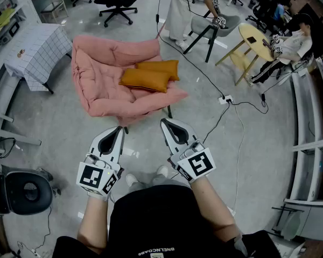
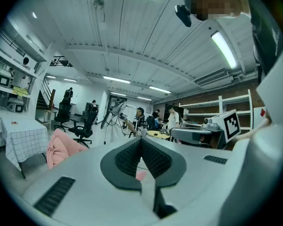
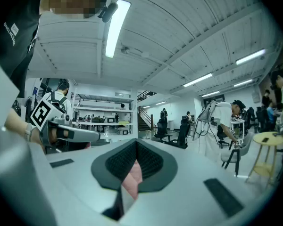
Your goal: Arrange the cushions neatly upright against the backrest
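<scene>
1. The pink armchair [image 1: 99,69] stands on the floor ahead of the person. Its padded backrest rises at the left and far side in the head view, and the seat faces toward the lower right.
2. The two orange cushions both lie flat on the seat, not against the backrest. The nearer cushion [image 1: 145,80] overlaps the front edge of the farther cushion [image 1: 162,67]. By this layout the arranging has not begun, so the step in hand looks like the approach.
3. The left gripper [image 1: 117,130] is held level in front of the body, well short of the chair. Its fingers are pressed together with nothing between them.
4. The right gripper [image 1: 166,125] sits beside it, also level, closed and empty, pointing toward the chair's front edge.
5. The next move likely calls for stepping closer and opening one pair of fingers. That gripper would pinch the nearer cushion by an edge, so it can be tipped up on its side against the backrest. The farther cushion would follow.
</scene>
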`<move>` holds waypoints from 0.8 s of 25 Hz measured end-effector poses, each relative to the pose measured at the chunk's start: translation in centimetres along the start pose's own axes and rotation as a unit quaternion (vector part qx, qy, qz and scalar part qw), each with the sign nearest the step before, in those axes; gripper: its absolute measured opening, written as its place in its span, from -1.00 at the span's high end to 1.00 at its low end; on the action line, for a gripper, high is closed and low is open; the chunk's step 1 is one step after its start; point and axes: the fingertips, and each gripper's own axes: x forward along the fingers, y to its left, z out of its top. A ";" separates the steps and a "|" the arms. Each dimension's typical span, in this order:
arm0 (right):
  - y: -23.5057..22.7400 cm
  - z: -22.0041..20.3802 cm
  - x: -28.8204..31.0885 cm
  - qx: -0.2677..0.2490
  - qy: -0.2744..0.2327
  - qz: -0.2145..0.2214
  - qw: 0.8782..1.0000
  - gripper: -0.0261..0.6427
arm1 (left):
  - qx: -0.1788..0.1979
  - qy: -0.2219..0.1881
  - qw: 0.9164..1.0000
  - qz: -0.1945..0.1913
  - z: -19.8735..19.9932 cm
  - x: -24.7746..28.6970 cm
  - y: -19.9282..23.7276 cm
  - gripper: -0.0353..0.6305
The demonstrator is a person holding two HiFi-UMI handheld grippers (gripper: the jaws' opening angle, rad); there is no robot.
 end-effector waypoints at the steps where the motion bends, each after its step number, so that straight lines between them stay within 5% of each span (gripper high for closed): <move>1: -0.1 0.1 0.0 -0.001 -0.001 0.003 1.000 0.90 | 0.001 -0.001 1.000 0.000 0.1 0.2 -0.1 0.86; 20: -6.9 -1.3 -2.1 0.033 -0.027 0.023 0.999 0.89 | 0.046 0.044 0.998 0.028 -1.5 5.5 -4.6 0.86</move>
